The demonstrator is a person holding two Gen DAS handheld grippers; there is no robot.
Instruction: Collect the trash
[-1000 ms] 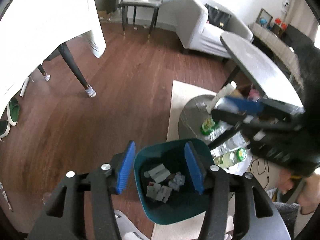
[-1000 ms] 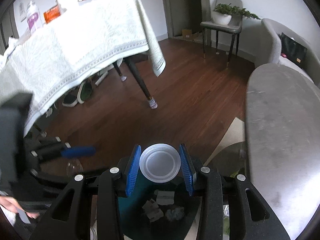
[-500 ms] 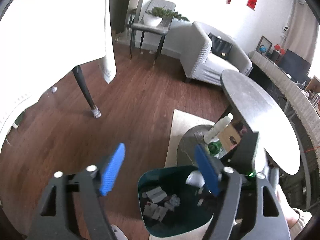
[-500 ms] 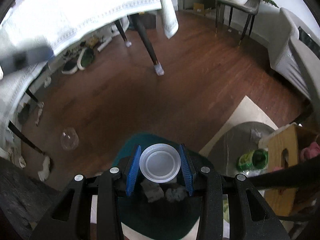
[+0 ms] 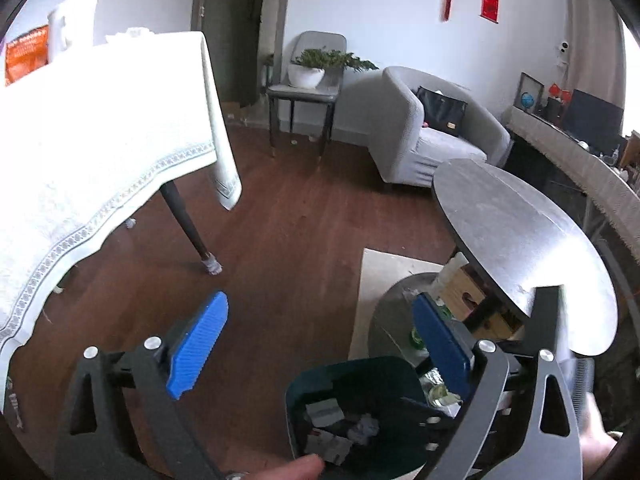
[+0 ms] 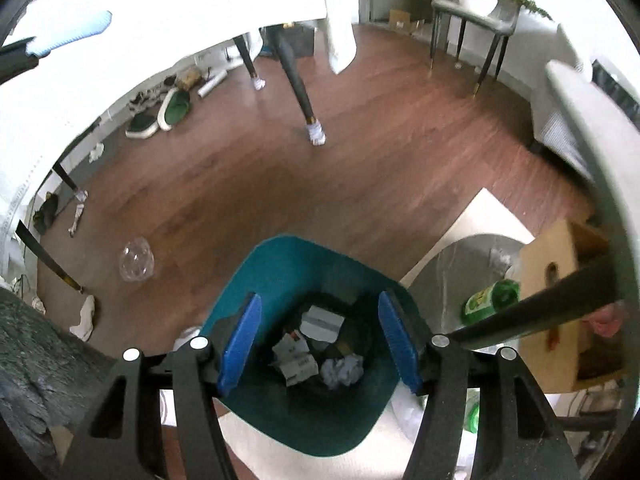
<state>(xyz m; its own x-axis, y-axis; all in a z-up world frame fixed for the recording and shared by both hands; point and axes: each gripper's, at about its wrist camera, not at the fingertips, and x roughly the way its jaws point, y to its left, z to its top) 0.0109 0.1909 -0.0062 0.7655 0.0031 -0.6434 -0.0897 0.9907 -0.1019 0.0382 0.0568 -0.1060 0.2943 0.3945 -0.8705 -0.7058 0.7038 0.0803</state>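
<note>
Taking the teal bin (image 6: 308, 420) as the landmark and going left to right: in the right wrist view, far left of the bin you're leaving a clear crumpled plastic piece (image 6: 137, 259) lying on the wood floor (image 6: 360, 152), well apart from the bin, with shoes (image 6: 160, 114) farther back under the cloth-covered table (image 5: 92, 152). Your right gripper (image 6: 320, 344) is hanging straight over the bin's mouth, pointing down into it; its jaws have just been opening and are sitting partly apart with nothing between the blue pads, only the bin's contents showing through the gap. Inside the bin, crumpled paper (image 6: 342, 372) and small printed cartons (image 6: 296, 358) are lying at the bottom; you can't tell from here where the white lid went. Right of the bin, a green bottle (image 6: 490, 298) is lying on the low grey shelf (image 6: 452, 264), beside a cardboard box (image 6: 560, 304). In the left wrist view your left gripper (image 5: 320, 344) is sitting above and behind the bin (image 5: 360, 376), jaws just been opening and now spread wide, empty, floor showing between them. A fingertip (image 5: 304, 466) is showing at the bottom edge, just in front of the bin. Right of the bin the round grey tabletop (image 5: 520, 232) is overhanging the shelf.
</note>
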